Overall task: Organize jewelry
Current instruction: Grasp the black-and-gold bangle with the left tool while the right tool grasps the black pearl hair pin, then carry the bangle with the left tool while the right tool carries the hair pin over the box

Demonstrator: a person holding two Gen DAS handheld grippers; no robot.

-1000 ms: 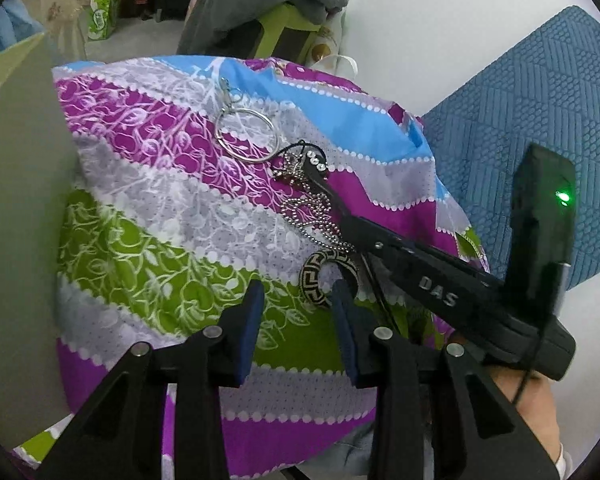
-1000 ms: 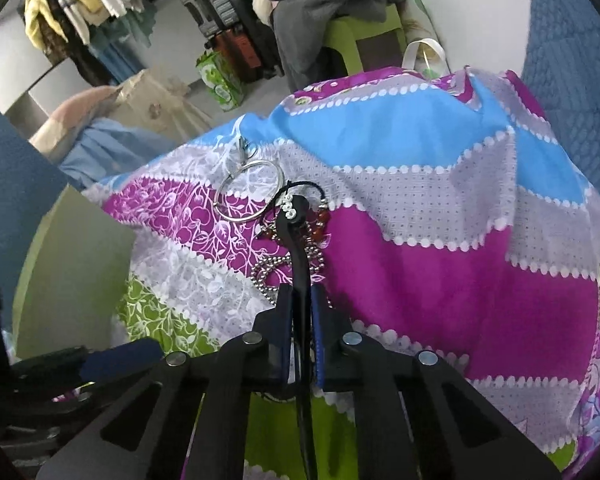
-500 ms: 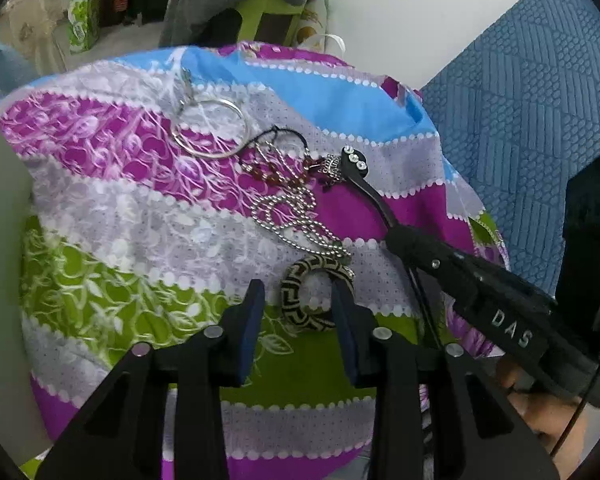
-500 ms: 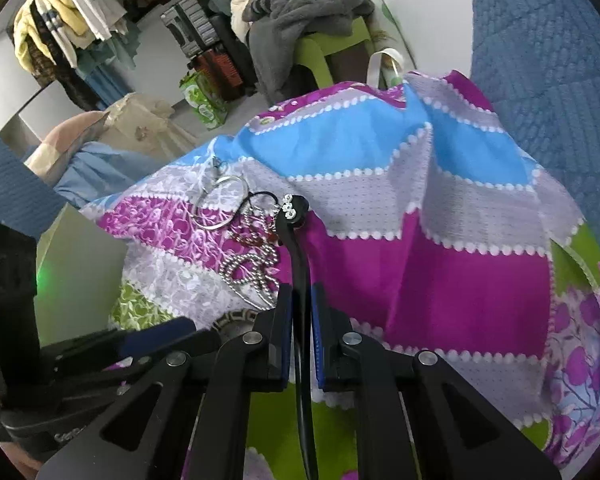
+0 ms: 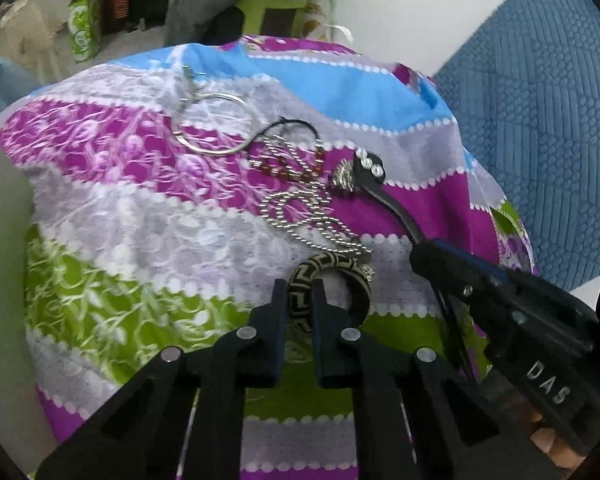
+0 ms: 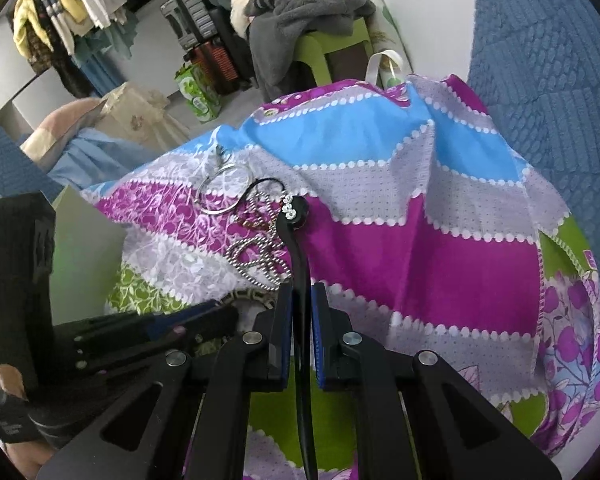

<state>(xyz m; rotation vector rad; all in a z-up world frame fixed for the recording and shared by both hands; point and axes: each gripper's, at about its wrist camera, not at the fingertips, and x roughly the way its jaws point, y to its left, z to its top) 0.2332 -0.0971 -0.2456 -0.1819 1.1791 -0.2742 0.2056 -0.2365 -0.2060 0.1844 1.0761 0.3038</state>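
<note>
The striped cloth (image 5: 140, 216) covers the whole carrying surface, a rounded cushion-like mound that falls away at every edge. All the jewelry sits in 1 cluster near the far middle of that cloth, running back toward the near edge.

The right gripper (image 6: 300, 308) is clamped tight on a black band (image 6: 298, 248) with a rhinestone tip, which reaches forward so its tip lies just beside the chains. The left gripper (image 5: 298, 300) has its fingers narrowed around the near rim of the patterned bangle (image 5: 332, 276); they look to be touching it, 1 finger outside the ring and 1 through its hole, though blur keeps me from being sure the grip is firm.

The silver hoop (image 5: 214, 124) lies farthest back, toward the far edge. Between it and the bangle lie the ball chain (image 5: 312, 224) and a red-beaded piece (image 5: 292, 160) on a black cord, overlapping each other.

Risks, as I judge them:
1. The ball chain touches the bangle's far rim, so lifting the bangle may drag the chain and the beaded piece with it.
2. The band's tip sits against the small silver charm (image 5: 345, 176); pulling it away could snag that.
3. The cloth is soft and sloped, so anything dislodged could slide off an edge.
</note>
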